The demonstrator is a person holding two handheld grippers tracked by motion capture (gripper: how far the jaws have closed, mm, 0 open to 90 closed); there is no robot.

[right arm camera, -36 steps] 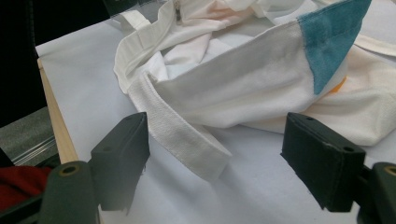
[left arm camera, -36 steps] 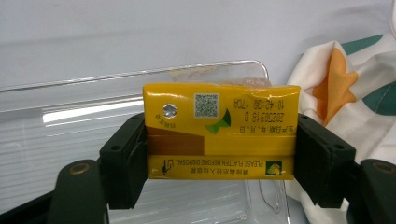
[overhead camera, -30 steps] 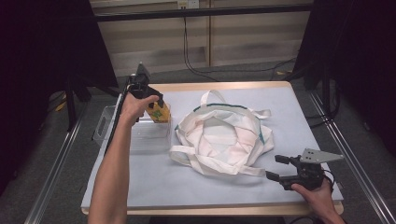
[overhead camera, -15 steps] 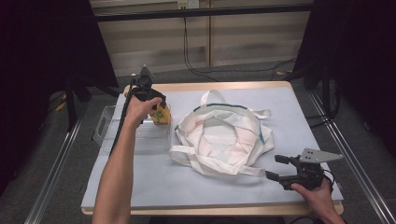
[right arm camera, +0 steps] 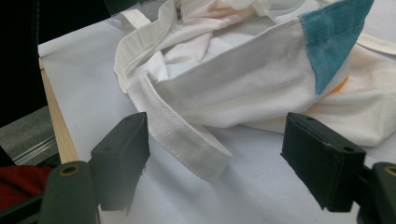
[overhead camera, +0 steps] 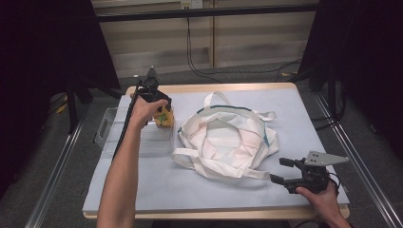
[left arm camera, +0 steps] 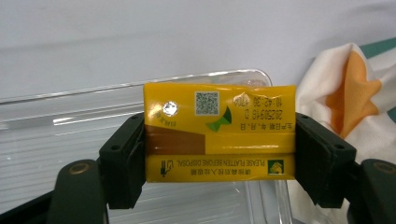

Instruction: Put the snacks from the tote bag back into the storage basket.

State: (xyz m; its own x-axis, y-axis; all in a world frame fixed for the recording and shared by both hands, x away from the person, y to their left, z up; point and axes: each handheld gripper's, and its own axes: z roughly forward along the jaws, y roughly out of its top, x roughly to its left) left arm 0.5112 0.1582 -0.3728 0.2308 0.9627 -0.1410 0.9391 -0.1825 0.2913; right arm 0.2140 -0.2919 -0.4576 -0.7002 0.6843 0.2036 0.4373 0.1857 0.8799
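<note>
1. High view shows two tongs, one yellow carton (overhead camera: 164,117), one clear plastic bin (overhead camera: 110,133) and one white cloth bag (overhead camera: 227,140), all on a counter (overhead camera: 190,190) with a pale cover
2. Two arms come in from the bottom, one on each side
3. The left tongs (overhead camera: 160,108) are held by the left hand (overhead camera: 143,110) at the far left part of the counter, just over the far right corner of the bin
4. Left gripper view shows the left tongs (left arm camera: 219,140) squeezed tight on the yellow carton (left arm camera: 219,130), one black jaw on each end of it
5. The carton has upside-down writing that says "PLEASE FLATTEN BEFORE DISPOSAL", a row of numbers that looks like a date, a small square code, a green mark and a brown patch
6. The clear plastic bin (left arm camera: 70,135) sits behind and below the carton, and I cannot see anything inside it
7. The right tongs (overhead camera: 285,172) are held by the right hand (overhead camera: 319,195) near the front right corner of the counter, low down, pointing at the bag
8. Right gripper view shows the right tongs (right arm camera: 215,163) wide open and holding nothing
9. A white strap (right arm camera: 182,135) of the bag lies on the counter between the two jaws, closer to the left one
10. The white cloth bag (right arm camera: 243,88) has a blue-green patch (right arm camera: 331,37) at its edge and a bit of orange on it
11. The bag lies flat and crumpled in the middle of the counter with its mouth open, and I cannot tell if anything is in it
</note>
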